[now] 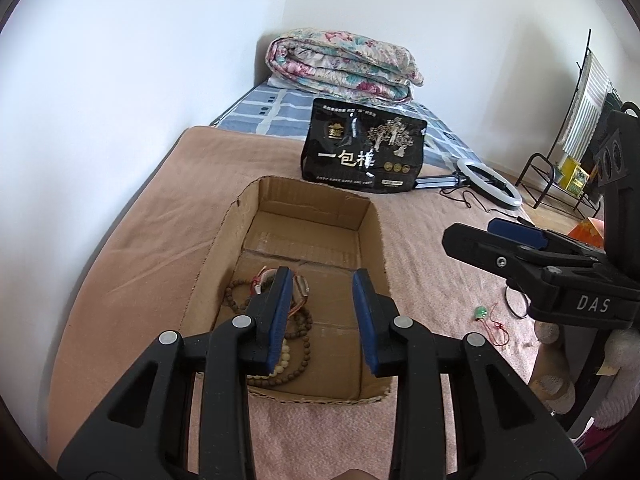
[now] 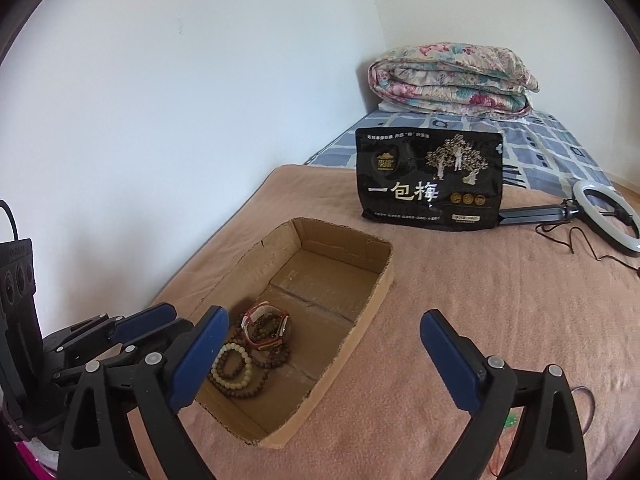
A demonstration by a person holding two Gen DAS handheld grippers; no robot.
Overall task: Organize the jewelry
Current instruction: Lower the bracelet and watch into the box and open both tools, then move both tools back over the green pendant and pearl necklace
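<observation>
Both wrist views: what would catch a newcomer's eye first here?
Probably the open cardboard box on the pinkish-brown blanket, with beaded bracelets and a watch heaped in its near corner. Behind it stands a glossy black snack bag. In the left wrist view, a green pendant on a red cord lies outside the box, under the open right gripper.
</observation>
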